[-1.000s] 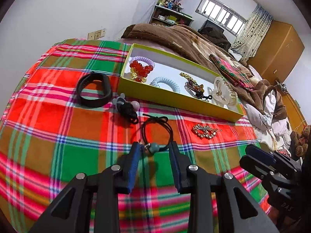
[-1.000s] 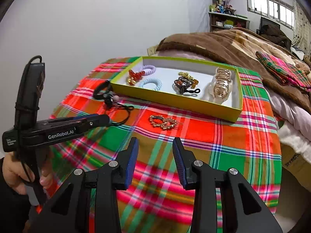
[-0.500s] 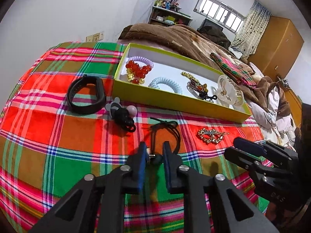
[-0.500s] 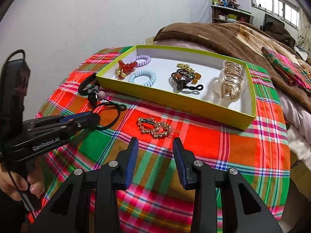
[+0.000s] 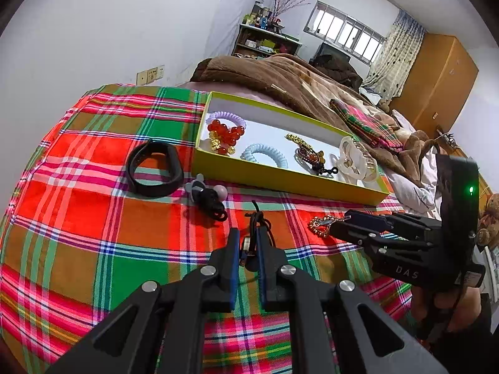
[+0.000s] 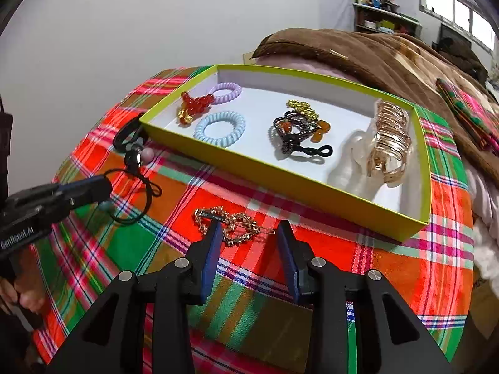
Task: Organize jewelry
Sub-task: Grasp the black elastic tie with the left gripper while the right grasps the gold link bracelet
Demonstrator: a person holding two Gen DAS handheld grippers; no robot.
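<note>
The left gripper (image 5: 248, 251) has its jaws clamped on the black hair tie (image 6: 134, 199) at its small bead charm, the cord's loop trailing out past the jaw tips over the plaid cloth (image 5: 93, 218). The right gripper (image 6: 249, 233) holds its jaws apart and empty, the gold heart-shaped hair clip (image 6: 227, 224) lying on the cloth just at their tips, mostly by the left one. Well beyond both pairs of jaws sits the yellow-green box (image 6: 280, 187) with hair ties, beaded bracelets and claw clips inside.
</note>
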